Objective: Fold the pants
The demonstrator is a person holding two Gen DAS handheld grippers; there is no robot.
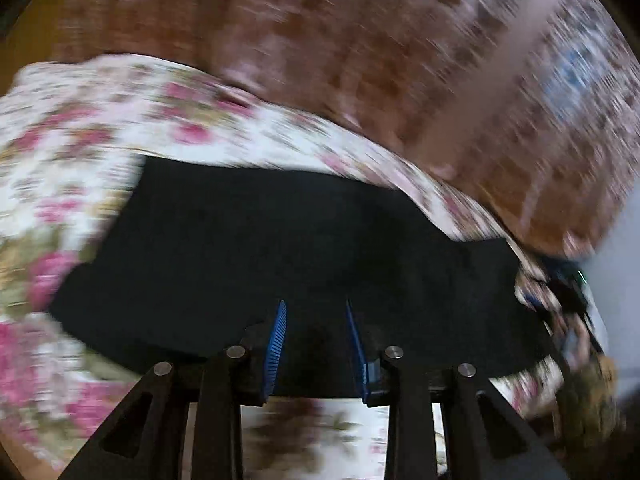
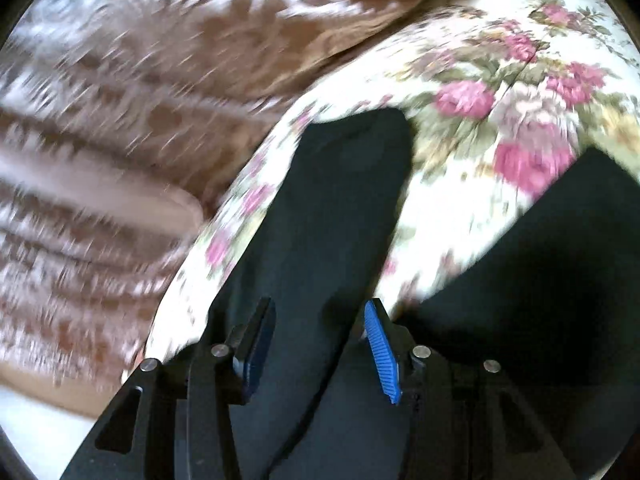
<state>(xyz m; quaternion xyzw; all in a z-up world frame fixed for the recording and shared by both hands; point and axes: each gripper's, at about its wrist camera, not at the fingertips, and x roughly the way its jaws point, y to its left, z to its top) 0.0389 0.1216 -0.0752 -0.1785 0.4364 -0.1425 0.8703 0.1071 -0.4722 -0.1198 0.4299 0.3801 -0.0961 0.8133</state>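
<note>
Right now both my grippers hang over the black pants (image 1: pixel 280 240), which lie spread on the floral bedspread (image 1: pixel 80 120), with a brown patterned blanket (image 1: pixel 360 40) bunched beyond it. From the left wrist view the pants read as one broad dark slab; from the right wrist view I see a long leg (image 2: pixel 332 200) running away from me and a second dark mass (image 2: pixel 540 260) off to the right, with flowered cloth showing between them. My left gripper (image 1: pixel 316 340) has its blue pads parted a modest way with nothing pinched; only dark fabric shows behind the gap. My right gripper (image 2: pixel 320 348) stands somewhat wider, also empty, the leg lying beneath it, not clamped. Both views are heavily smeared, so I cannot place the hems or the waistband with any confidence. My worry is the next grab. Black cloth gives me almost no edge contrast, and if I close in on a blurred view I may pinch one layer only, or catch the bedspread along with the pants and drag it into the fold. The two legs sit apart, so lifting one carelessly could twist the crotch and leave a skewed fold. I would judge the fold barely begun, so a bad pinch here costs little but compounds later.
</note>
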